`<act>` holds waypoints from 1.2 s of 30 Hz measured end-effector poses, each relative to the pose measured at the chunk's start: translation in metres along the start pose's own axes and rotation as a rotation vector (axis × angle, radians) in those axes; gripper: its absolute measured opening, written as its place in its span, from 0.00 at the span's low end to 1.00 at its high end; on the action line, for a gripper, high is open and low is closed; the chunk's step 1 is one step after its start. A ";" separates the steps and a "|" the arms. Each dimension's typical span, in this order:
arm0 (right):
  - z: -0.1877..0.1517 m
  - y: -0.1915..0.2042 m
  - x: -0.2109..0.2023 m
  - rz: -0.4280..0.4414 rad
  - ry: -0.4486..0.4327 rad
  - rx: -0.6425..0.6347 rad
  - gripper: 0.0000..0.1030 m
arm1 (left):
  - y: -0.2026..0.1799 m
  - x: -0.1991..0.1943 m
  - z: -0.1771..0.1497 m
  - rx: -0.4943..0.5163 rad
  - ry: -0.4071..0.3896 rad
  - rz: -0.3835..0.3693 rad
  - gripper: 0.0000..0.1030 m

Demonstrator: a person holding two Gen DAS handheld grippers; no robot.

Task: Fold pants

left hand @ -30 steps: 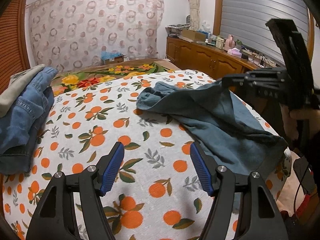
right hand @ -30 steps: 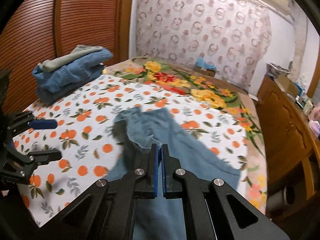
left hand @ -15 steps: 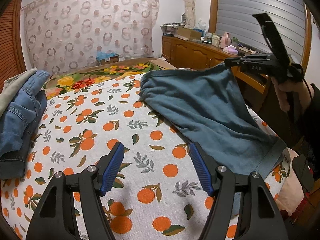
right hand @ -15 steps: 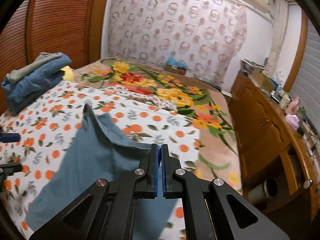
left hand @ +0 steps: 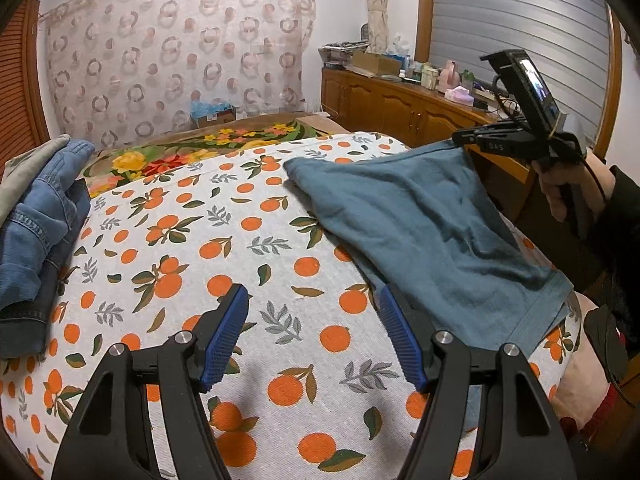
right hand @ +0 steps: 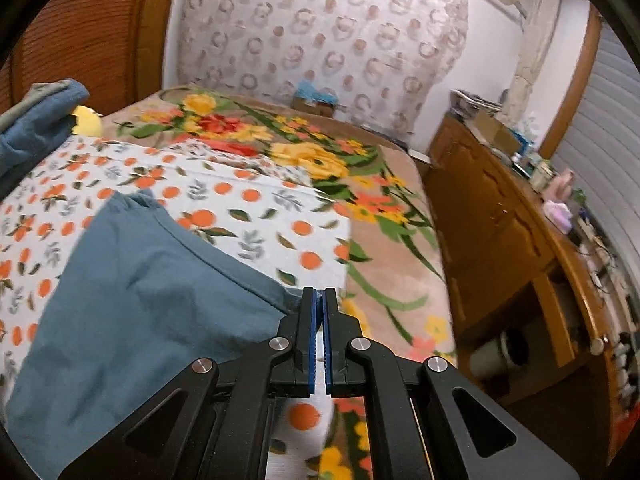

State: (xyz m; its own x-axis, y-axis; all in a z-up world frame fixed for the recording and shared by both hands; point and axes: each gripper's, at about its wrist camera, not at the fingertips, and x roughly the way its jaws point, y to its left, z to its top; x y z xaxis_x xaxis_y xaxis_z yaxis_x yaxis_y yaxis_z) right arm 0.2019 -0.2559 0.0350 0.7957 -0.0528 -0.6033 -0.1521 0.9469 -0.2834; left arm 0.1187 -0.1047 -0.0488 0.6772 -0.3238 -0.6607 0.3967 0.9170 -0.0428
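The teal pants [left hand: 432, 224] lie spread on the orange-print cloth [left hand: 240, 248] over the bed, at the right. My right gripper [right hand: 319, 298] is shut on one corner of the pants [right hand: 152, 304] and holds it up off the bed toward the right edge; it also shows in the left wrist view [left hand: 460, 140]. My left gripper [left hand: 312, 328] is open and empty, low over the cloth, its right finger beside the pants' near edge.
A pile of folded denim and grey clothes [left hand: 36, 216] sits at the left of the bed. A floral blanket [right hand: 304, 152] covers the far end. A wooden sideboard [left hand: 404, 100] with clutter runs along the right wall.
My right gripper has pulled the held pants corner up and to the right, spreading the pants flatter. My left gripper stays open and has barely moved.
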 end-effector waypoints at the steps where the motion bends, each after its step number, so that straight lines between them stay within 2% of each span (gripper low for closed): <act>1: 0.000 -0.004 0.000 -0.006 0.006 0.010 0.02 | 0.000 0.000 0.000 0.000 0.000 0.000 0.67; 5: -0.003 -0.011 0.006 0.002 0.021 0.029 0.02 | 0.000 0.000 0.000 -0.001 0.000 0.000 0.67; 10: -0.009 -0.017 0.000 0.109 -0.005 0.072 0.03 | -0.002 0.001 -0.001 0.001 0.003 -0.002 0.67; 15: -0.020 -0.019 -0.028 0.147 -0.051 0.071 0.09 | -0.008 0.001 -0.002 0.008 0.007 -0.009 0.67; 17: -0.028 -0.015 -0.044 0.158 -0.070 0.064 0.15 | -0.010 0.001 -0.003 0.010 0.009 -0.013 0.67; 23: -0.066 -0.004 -0.090 0.228 -0.129 0.054 0.27 | -0.018 -0.004 -0.003 0.018 -0.002 -0.027 0.67; 30: -0.114 -0.002 -0.117 0.258 -0.113 0.084 0.29 | -0.034 -0.014 -0.003 0.041 -0.013 -0.055 0.67; 36: -0.145 -0.010 -0.129 0.237 -0.087 0.097 0.29 | -0.044 -0.014 -0.007 0.057 -0.001 -0.073 0.67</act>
State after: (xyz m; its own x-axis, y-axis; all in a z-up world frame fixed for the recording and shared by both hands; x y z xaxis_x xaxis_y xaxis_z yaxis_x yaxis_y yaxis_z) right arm 0.0156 -0.3048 0.0081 0.7927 0.1972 -0.5769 -0.2864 0.9558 -0.0668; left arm 0.0869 -0.1391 -0.0426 0.6458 -0.3901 -0.6563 0.4798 0.8760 -0.0485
